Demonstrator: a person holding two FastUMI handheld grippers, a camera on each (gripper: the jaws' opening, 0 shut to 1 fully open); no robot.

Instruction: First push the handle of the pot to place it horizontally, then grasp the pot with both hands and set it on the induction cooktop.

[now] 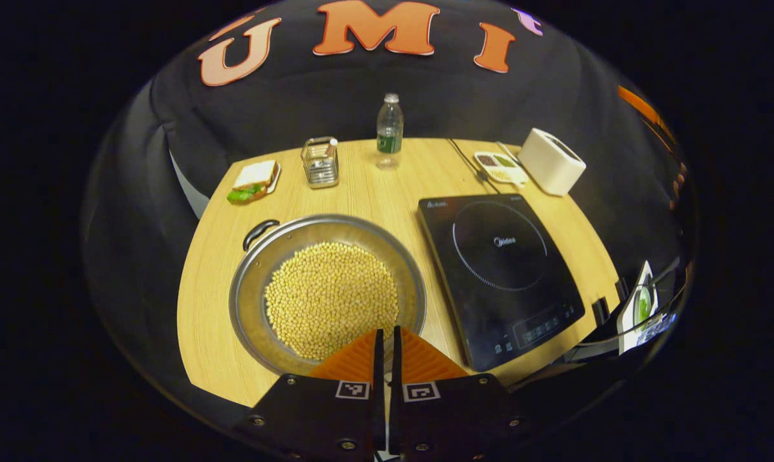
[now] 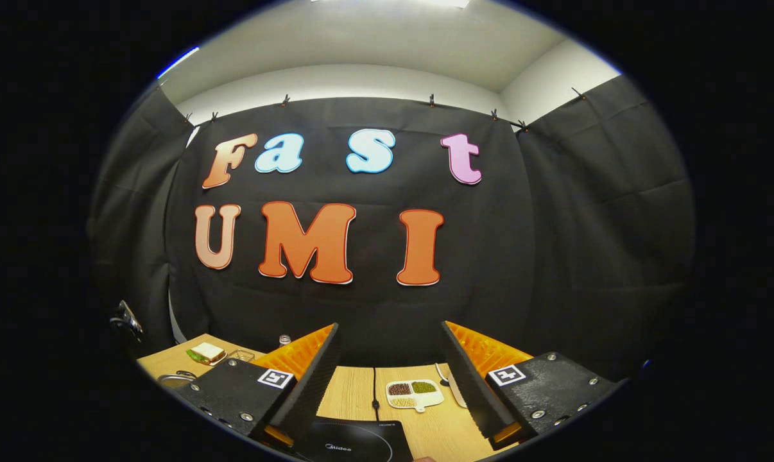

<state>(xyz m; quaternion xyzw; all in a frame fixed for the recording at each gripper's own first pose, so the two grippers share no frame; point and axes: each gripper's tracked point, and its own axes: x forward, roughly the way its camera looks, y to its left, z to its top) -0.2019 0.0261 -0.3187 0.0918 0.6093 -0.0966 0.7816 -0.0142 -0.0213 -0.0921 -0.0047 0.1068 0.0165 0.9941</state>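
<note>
On the wooden table (image 1: 374,199) below my left gripper (image 1: 387,350) sits the steel pot (image 1: 326,292), full of pale beans (image 1: 331,298), with its black handle (image 1: 259,232) at the far left of the rim. My left fingers are pressed together, nothing between them, hovering over the pot's near rim. Just to the pot's right lies the black induction cooktop (image 1: 499,273), its surface bare. Farther back stand a sandwich on a plate (image 1: 254,181), a wire basket (image 1: 320,162), a water bottle (image 1: 389,131), a divided dish of grains (image 1: 500,167) and a white toaster (image 1: 550,160). My right gripper (image 2: 390,372) is held high, tilted toward the wall, its fingers spread wide, holding nothing, above the cooktop's far edge.
</note>
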